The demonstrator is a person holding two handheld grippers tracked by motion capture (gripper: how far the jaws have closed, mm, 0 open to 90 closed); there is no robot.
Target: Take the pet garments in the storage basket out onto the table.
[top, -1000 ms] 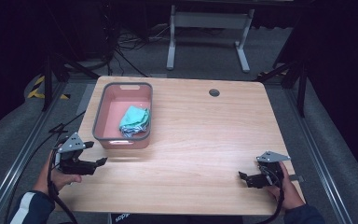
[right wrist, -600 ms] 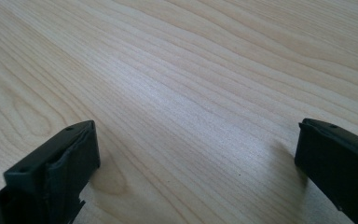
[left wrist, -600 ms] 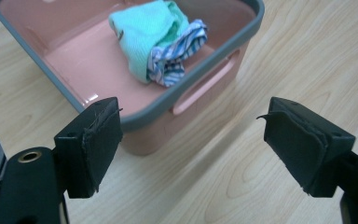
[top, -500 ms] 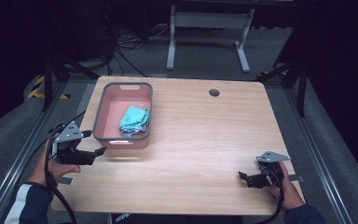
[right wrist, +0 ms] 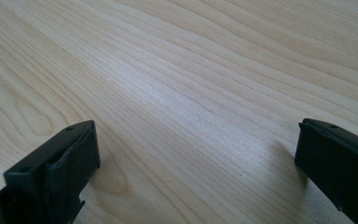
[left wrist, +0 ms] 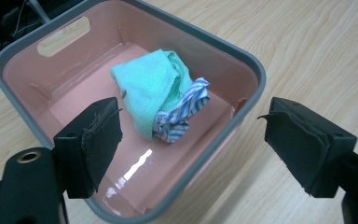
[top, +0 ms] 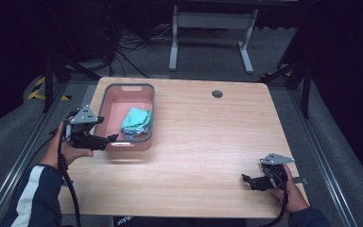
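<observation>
A pink bin with a grey rim (top: 105, 97) sits on the left part of the wooden table (top: 208, 142). Inside it lies a crumpled mint-green cloth (top: 136, 123) with a blue-striped piece tucked against it. In the left gripper view the bin's rim (left wrist: 256, 70), the green cloth (left wrist: 149, 84) and the striped piece (left wrist: 182, 112) lie straight ahead. My left gripper (top: 108, 140) (left wrist: 193, 116) hovers open at the bin's near left corner, one jaw over the inside and one outside, holding nothing. My right gripper (top: 246, 179) (right wrist: 196, 140) stands open low over bare wood at the near right.
A round cable hole (top: 217, 93) is set near the table's far edge. Behind the table stands a grey metal frame (top: 208, 21) on the floor, with cables (top: 123, 52) to its left. Rails run along both sides of the table.
My left gripper has risen and moved forward and right, from the table's near left edge up to the bin's near corner. The right gripper has stayed put.
</observation>
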